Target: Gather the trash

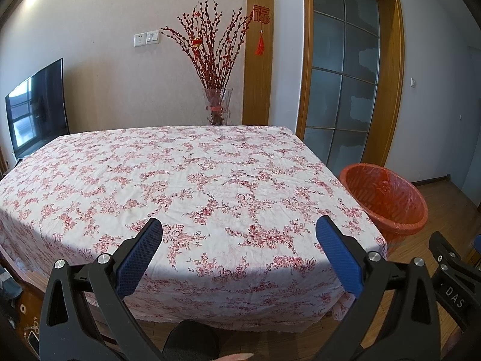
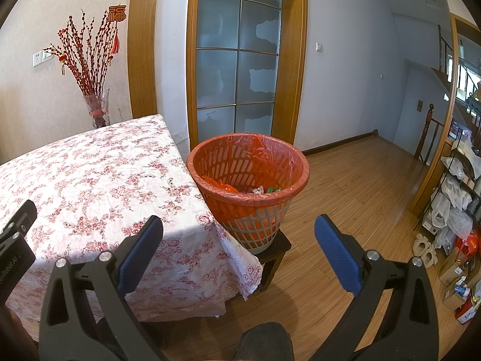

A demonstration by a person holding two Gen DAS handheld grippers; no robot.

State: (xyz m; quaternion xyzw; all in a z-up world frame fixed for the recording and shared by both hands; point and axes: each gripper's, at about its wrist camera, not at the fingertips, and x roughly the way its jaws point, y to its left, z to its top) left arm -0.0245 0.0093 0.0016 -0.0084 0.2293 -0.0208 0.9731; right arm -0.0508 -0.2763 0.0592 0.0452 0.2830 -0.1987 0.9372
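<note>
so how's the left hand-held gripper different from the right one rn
The left hand-held gripper faces the flowered tablecloth, while the right hand-held gripper faces the red-lined trash basket and wooden floor. The left one hangs over the table's near edge; the right one is off past the table's corner. Both are open, hold nothing, and have blue pads on black frames.

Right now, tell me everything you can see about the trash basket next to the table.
The trash basket is a round, tapered, pale grey plastic one with slotted lattice walls, lined with a thin orange-red plastic bag folded over its rim. It stands upright on a small dark wooden stool, pressed against the hanging edge of the flowered tablecloth at the table's right corner. Inside, low down, lie a few scraps: something orange, white and green. Neither gripper touches it.
</note>
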